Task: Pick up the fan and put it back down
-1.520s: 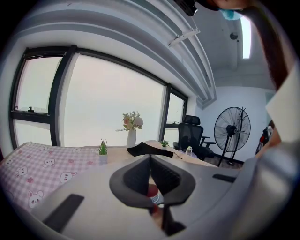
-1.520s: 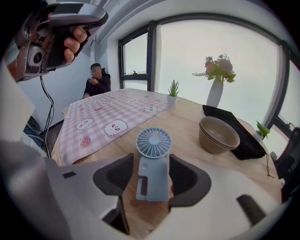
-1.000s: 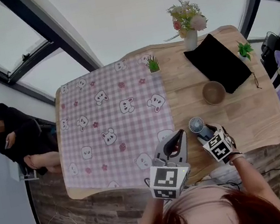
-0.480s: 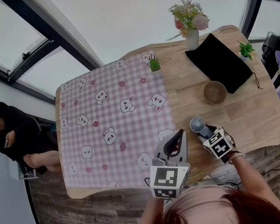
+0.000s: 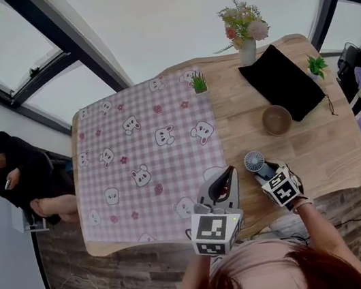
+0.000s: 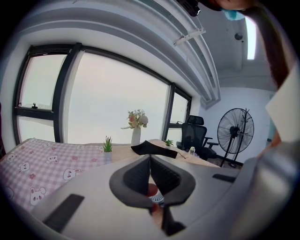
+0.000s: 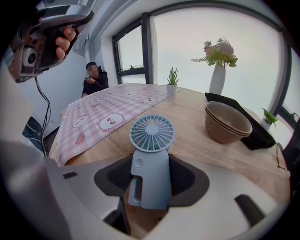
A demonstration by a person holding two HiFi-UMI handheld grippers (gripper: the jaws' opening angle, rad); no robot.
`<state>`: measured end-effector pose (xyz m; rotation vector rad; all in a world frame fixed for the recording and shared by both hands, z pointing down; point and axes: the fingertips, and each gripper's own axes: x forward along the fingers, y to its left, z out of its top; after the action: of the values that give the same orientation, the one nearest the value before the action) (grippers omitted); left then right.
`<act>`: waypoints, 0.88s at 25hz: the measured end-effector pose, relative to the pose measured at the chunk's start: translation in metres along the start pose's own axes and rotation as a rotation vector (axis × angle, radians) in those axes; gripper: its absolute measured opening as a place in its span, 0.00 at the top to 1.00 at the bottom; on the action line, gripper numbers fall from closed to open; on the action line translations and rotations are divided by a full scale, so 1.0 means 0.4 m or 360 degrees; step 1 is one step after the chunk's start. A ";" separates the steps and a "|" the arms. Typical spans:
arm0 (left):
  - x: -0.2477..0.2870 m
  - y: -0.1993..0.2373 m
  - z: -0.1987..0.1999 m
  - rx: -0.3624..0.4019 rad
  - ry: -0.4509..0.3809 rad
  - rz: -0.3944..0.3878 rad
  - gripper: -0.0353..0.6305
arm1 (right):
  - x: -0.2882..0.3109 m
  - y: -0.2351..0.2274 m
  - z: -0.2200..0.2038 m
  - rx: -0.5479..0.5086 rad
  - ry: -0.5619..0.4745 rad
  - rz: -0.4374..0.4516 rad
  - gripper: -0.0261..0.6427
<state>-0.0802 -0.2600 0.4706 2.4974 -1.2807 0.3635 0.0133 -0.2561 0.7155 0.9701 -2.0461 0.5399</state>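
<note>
Item: fan point(image 7: 151, 157), sitting near the table's point(image 5: 319, 143) near edge, its long axis running toward the far edge, head foremost. Right tool point(image 7: 150, 177): jaws standing wide and just closing, fan body lying between them, pads seemingly touching its sides. Left tool point(image 6: 150, 168): closed, empty, hovering alongside, farther off.

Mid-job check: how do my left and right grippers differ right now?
The left gripper's jaws are together with nothing gripped. The right gripper's jaws, which have just been closing, flank the fan's body, and the pads seem to be against its sides. The left gripper aims nearly level towards the windows, while the right gripper tilts down at the table. Both sit at the table's near edge.
</note>
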 end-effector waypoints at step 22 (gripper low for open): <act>-0.041 -0.042 0.019 0.0017 -0.0068 0.0022 0.93 | -0.130 -0.007 0.064 0.0010 -0.0238 -0.0114 0.64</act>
<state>-0.0750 -0.2414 0.4549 2.5193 -1.3163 0.3232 0.0238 -0.2508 0.6586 1.1121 -2.1330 0.4474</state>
